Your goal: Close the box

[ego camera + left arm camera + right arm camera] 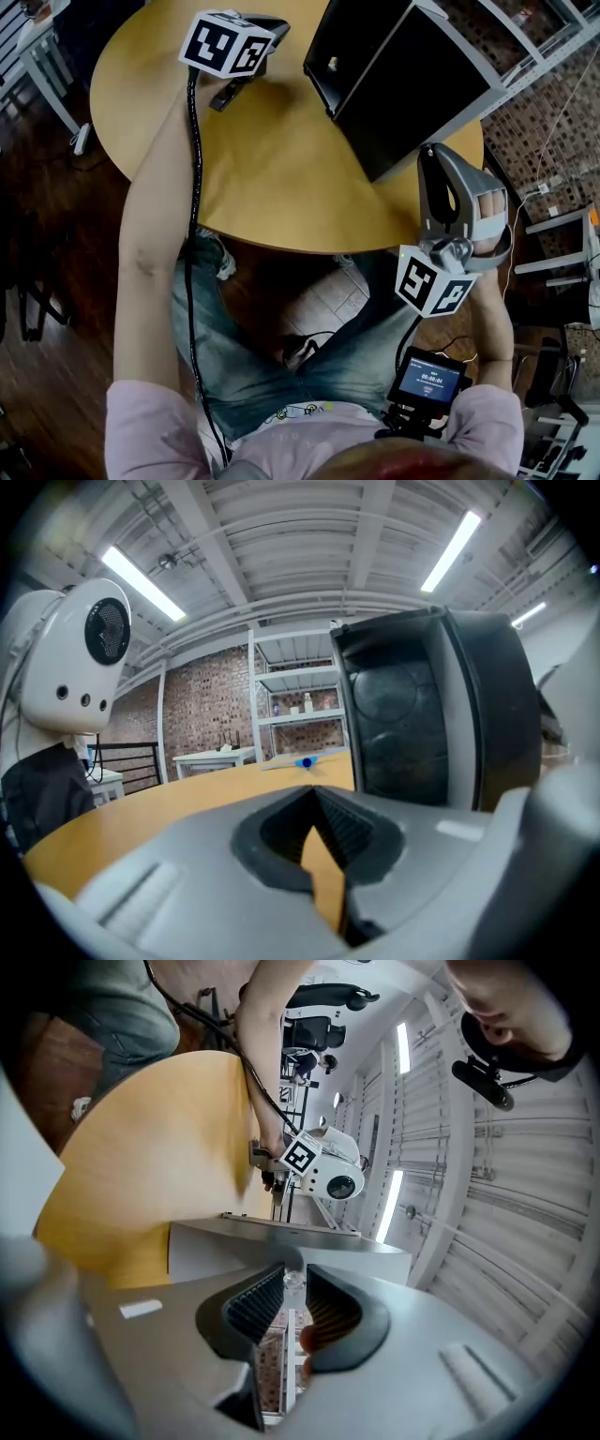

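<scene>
The black box [403, 80] with grey trim lies at the back right of the round wooden table [281, 178]. In the left gripper view the box [441, 714] stands close on the right, dark inside a grey rim. My right gripper [434, 155] is shut and empty, its tips close to the box's near edge; I cannot tell whether they touch. In the right gripper view the tips [292, 1277] meet just short of the box's grey edge [300, 1241]. Over the table's far left, my left gripper [265, 28] is largely hidden by its marker cube; its jaws [314, 794] meet at the tips with nothing held.
Metal shelving [553, 47] stands behind the box at the upper right. A white table frame [47, 75] is at the upper left. A small blue thing [305, 761] lies at the table's far edge. A screen device [428, 380] hangs at the person's chest.
</scene>
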{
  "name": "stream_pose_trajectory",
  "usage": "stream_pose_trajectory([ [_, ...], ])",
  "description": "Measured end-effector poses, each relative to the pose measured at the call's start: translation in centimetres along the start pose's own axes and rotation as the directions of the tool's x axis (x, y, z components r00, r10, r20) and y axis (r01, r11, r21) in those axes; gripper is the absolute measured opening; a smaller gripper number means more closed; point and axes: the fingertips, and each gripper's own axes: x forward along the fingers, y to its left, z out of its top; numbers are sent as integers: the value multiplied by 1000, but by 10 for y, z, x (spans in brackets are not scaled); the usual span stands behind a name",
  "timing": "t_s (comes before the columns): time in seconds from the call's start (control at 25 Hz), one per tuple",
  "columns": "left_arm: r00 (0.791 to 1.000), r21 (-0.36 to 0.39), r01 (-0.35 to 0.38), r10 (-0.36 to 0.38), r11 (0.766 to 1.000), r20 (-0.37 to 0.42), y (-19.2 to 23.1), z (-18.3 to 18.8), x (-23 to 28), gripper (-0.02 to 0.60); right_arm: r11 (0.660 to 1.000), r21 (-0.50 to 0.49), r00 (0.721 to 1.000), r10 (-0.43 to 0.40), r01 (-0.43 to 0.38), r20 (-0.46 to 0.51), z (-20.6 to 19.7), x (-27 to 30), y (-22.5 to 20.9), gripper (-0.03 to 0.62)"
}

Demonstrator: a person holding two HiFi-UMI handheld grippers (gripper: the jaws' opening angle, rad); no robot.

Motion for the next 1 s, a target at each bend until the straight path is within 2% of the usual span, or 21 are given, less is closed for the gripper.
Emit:
stream_pose_trajectory([
  [0.2, 1000, -10, 15, -15, 1000, -14, -3, -3, 0, 5, 1000, -12, 1000, -11, 12, 28, 6, 16, 6, 77],
  [0.32, 1000, -11, 11, -12, 1000, -17, -1, -6, 0, 5, 1000, -8, 998, -15, 16, 53, 13, 62, 13, 77],
  [0.56, 1000, -8, 14, -15, 1000, -20, -1, -8, 3, 5, 995, 81, 997, 50, -56, 66, 25, 167, 23, 80],
  [0.68, 1000, -15, 10, -10, 1000, -25, 0, -10, 1, 5, 989, 133, 996, 59, -67, 65, 26, 187, 18, 145],
  [0.76, 1000, -22, 6, -7, 1000, -25, 0, -11, -1, 5, 977, 188, 992, 87, -104, 96, 22, 182, 19, 240],
  [0.84, 1000, -19, 10, -10, 1000, -28, -1, -12, 0, 5, 945, 278, 977, 130, -174, 170, 18, 165, 26, 307],
  [0.88, 999, -16, 13, -13, 1000, -32, -1, -11, 1, 5, 915, 342, 965, 140, -212, 224, 15, 157, 29, 322],
  [0.92, 999, -13, 14, -15, 1000, -36, -1, -10, 2, 5, 871, 427, 951, 128, -245, 283, 12, 153, 27, 324],
  [0.96, 999, -11, 14, -14, 1000, -37, 1, -8, 2, 5, 803, 533, 939, 91, -266, 332, 5, 152, 21, 324],
  [1.0, 999, -12, 11, -12, 1000, -35, 4, -4, 0, 5, 709, 650, 932, 31, -275, 361, -8, 156, 11, 324],
])
